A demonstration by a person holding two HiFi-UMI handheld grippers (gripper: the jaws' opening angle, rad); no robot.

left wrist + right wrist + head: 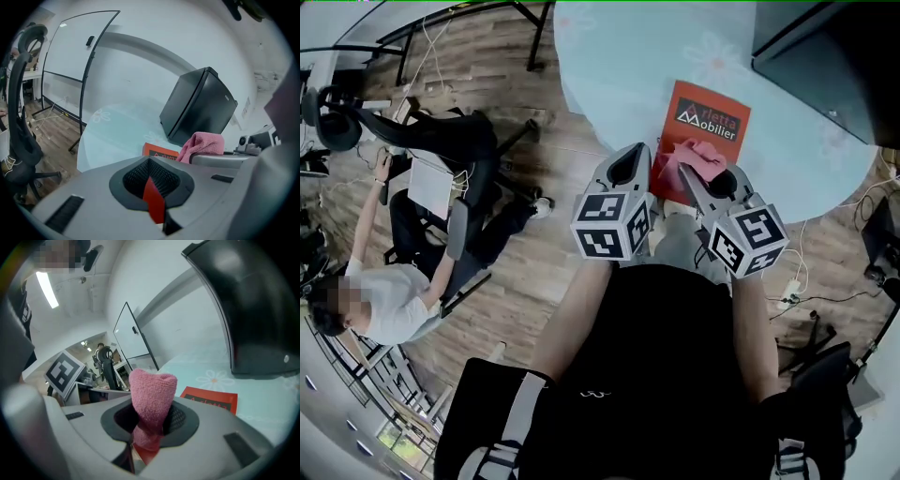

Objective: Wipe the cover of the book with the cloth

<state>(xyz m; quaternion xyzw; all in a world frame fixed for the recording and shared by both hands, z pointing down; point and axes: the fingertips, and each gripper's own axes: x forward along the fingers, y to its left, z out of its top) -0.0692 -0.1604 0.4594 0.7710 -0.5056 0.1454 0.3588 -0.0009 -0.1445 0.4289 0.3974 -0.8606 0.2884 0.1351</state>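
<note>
Book (712,117) lies flat, orange cover up, on the pale blue table (609,56) at our 12 o'clock. R gripper (694,173) is clenched on the pink cloth (698,155), a wad poking up betw its jaws, over the cover's 7 o'clock corner. We can't tell if cloth touches cover yet. L gripper (628,169) is clenched w/ nothing in it, just beside the book's 9 o'clock edge. We reckon the wipe is only starting. Next: press cloth down, sweep twd 1 o'clock; L may need to pin the book so it doesn't slide
</note>
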